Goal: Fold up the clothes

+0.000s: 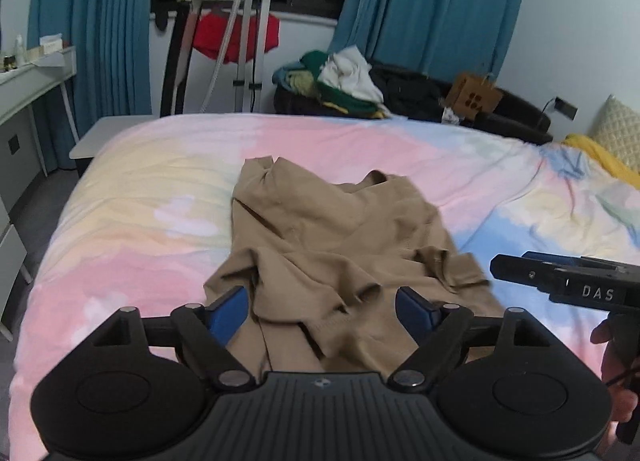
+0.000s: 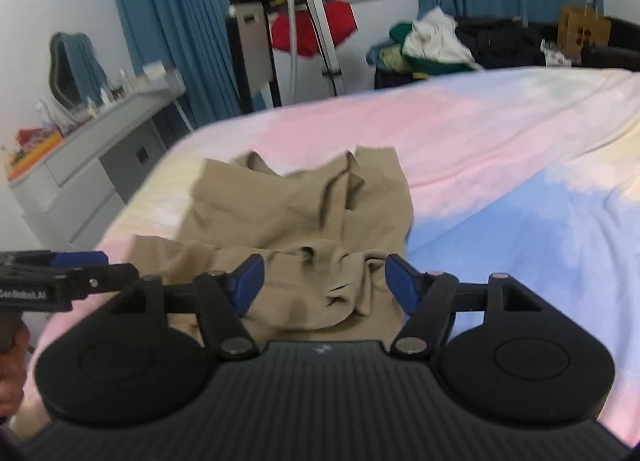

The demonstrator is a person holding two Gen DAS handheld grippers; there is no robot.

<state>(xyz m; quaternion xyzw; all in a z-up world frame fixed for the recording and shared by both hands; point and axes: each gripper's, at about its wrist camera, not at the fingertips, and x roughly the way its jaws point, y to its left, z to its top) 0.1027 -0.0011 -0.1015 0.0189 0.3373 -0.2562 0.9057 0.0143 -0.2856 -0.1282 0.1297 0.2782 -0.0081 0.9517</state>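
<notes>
Garment: your tan shirt (image 1: pixel 320 237) is soft knit cloth, crumpled and loosely heaped, with folds bunched toward its near end and a stitched hem showing at the front edge.
Where it lies: it sits on the bed (image 1: pixel 140 197), about mid-width, stretching away from you toward the far side.
Bed cover: the cover is a smooth quilt in cloudy patches of pink, pale yellow and blue, lightly wrinkled on the right.
Left gripper: your left gripper (image 1: pixel 320 311) has its blue-padded fingers (image 1: pixel 230 313) spread wide, with nothing between them; the near end of the shirt shows through the gap.
Right gripper: your right gripper (image 2: pixel 322 281) is likewise spread apart and empty, poised over the bunched near end of the shirt; whether the pads touch the cloth cannot be told.
Pose: the two tools sit side by side at the near edge of the bed, both pointing across it; each appears at the edge of the other's view, black and boxy, with part of a hand (image 1: pixel 612 377) below the right one.
Room: blue curtains (image 1: pixel 432 9) hang on either side of a dark window, a metal stand (image 1: pixel 250 33) with a red cloth in front of it.
Far side: a pile of clothes (image 1: pixel 340 81) and a brown paper bag (image 1: pixel 474 97) lie beyond the bed.
Left wall: a grey dresser (image 2: pixel 80 165) carries small bottles.
</notes>
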